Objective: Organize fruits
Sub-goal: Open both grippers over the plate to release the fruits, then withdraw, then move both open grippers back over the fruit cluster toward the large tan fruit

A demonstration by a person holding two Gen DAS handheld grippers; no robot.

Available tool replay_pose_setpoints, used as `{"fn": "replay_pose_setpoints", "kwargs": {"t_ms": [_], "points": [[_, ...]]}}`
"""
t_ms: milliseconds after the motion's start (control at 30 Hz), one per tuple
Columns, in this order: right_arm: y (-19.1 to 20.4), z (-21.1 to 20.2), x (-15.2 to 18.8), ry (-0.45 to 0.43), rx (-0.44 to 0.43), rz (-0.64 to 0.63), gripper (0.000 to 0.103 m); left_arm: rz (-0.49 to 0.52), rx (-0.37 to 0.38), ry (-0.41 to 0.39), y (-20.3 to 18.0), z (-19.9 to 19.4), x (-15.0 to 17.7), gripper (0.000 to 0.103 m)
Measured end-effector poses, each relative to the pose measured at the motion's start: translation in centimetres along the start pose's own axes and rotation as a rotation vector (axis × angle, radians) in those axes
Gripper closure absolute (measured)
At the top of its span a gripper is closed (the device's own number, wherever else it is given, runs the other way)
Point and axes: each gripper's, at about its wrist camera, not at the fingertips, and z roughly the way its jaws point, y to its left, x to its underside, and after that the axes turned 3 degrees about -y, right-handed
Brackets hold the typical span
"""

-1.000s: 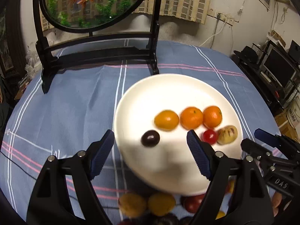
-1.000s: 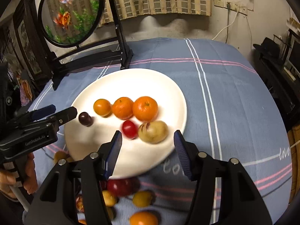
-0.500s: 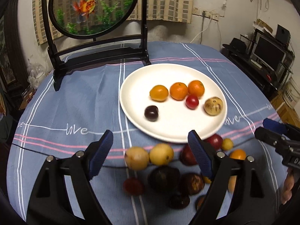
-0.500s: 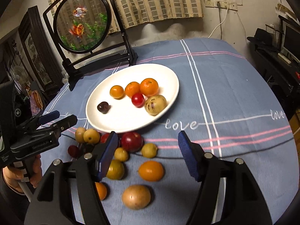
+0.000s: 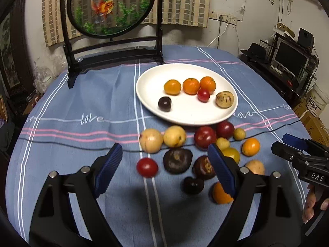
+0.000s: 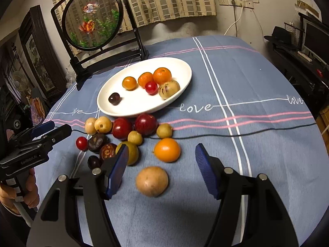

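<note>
While six fruits sit on the white plate (image 5: 186,115), the left gripper (image 5: 166,166) and right gripper (image 6: 161,170) hover wide apart, empty, above loose fruits (image 6: 167,149) on the blue tablecloth (image 6: 257,82).

Dim room, lit from overhead: the white plate (image 5: 186,117) glares brightest, and soft shadows pool on the bench (image 5: 82,103) below the jaws. Fisheye bending curves the edges, corners go black, and the nearest fruit blurs slightly.
</note>
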Motion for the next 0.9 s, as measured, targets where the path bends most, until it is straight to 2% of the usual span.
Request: {"fn": "replay_pose_setpoints", "kwargs": {"t_ms": [367,533,900], "points": [[0.6,0.9,2.9,0.053,0.027,-0.084,0.035,-0.017,-0.011,0.028,1.0,1.2,2.7,0.015],[1.3,1.4,3.8,0.09,0.001,-0.121,0.035,-0.017,-0.018,0.05,1.6,2.1,3.8,0.015],[2.6,3.8,3.9,0.169,0.087,-0.181,0.036,-0.061,0.008,0.063,2.9,2.8,4.4,0.015]]}}
